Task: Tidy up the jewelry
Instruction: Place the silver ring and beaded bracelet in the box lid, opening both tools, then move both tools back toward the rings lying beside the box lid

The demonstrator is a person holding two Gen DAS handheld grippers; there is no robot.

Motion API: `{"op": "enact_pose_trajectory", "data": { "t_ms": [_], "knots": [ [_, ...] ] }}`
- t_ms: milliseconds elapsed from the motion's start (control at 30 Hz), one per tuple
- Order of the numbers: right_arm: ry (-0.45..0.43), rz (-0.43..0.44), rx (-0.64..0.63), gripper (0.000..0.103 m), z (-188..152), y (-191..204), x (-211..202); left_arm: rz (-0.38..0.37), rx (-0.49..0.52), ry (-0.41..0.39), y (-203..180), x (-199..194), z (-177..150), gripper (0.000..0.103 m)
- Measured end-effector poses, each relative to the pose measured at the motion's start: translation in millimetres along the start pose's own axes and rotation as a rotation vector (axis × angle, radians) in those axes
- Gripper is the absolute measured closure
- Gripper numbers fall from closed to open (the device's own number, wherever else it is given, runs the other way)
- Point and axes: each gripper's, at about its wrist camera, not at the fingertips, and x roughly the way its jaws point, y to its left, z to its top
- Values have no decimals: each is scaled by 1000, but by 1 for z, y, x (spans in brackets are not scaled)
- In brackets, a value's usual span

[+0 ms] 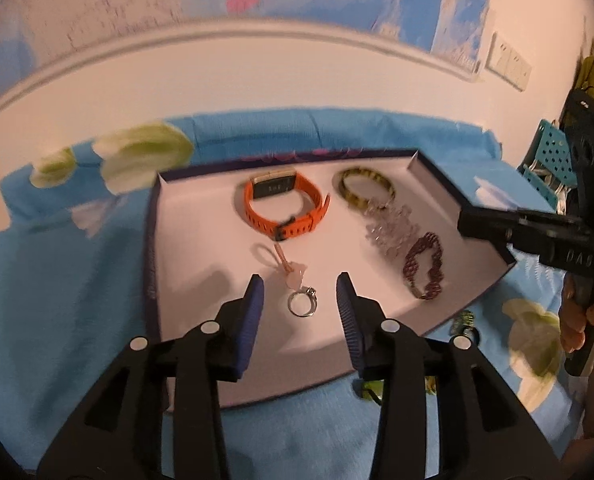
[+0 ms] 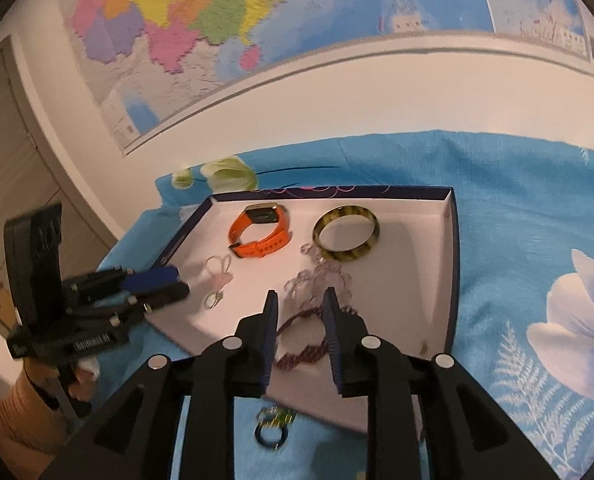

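White-lined box (image 1: 429, 168) holding orange watch (image 1: 285, 208), bangle (image 1: 367, 190), ring (image 1: 301, 303), both tongs released

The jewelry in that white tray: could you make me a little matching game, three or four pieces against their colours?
Pieces:
1. watch
2. bangle
3. woven bracelet
4. ring

Colours:
A. dark purple
B. silver
C. orange
D. mottled yellow and brown

Pairs: 1-C, 2-D, 3-A, 4-B. All four lie in the tray.
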Motion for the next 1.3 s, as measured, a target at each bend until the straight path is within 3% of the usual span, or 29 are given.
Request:
{"op": "enact_pose_trajectory", "data": {
  "t_ms": [300,400,633,733,800,900,1000,1067,1133,1167,1300],
  "knots": [
    [46,24,-103,76,-39,24,-30,-26,42,-80,-10,-47,-27,60],
    [96,24,-128,69,-51,29,-24,-40,49,-76,-14,-52,-39,59],
    [185,-42,-155,68,-67,35,3,-61,68,-53,-24,-52,-59,58],
    [182,-89,-196,73,-66,41,6,-62,73,-45,-25,-51,-62,58],
    [182,-129,-219,83,-67,42,6,-64,70,-38,-25,-49,-63,58],
    [190,-130,-240,83,-70,43,2,-71,71,-25,-27,-45,-64,58],
    [208,-116,-252,83,-76,46,-6,-79,78,-10,-28,-41,-65,58],
    [242,-39,-246,83,-81,48,-14,-87,85,-2,-30,-39,-66,58],
    [226,-30,-251,76,-82,51,-23,-87,94,6,-32,-36,-67,58],
    [213,-30,-247,68,-81,50,-26,-87,97,11,-33,-35,-67,58],
    [158,-45,-203,67,-71,46,-26,-85,95,24,-34,-31,-66,58]
  ]
}}
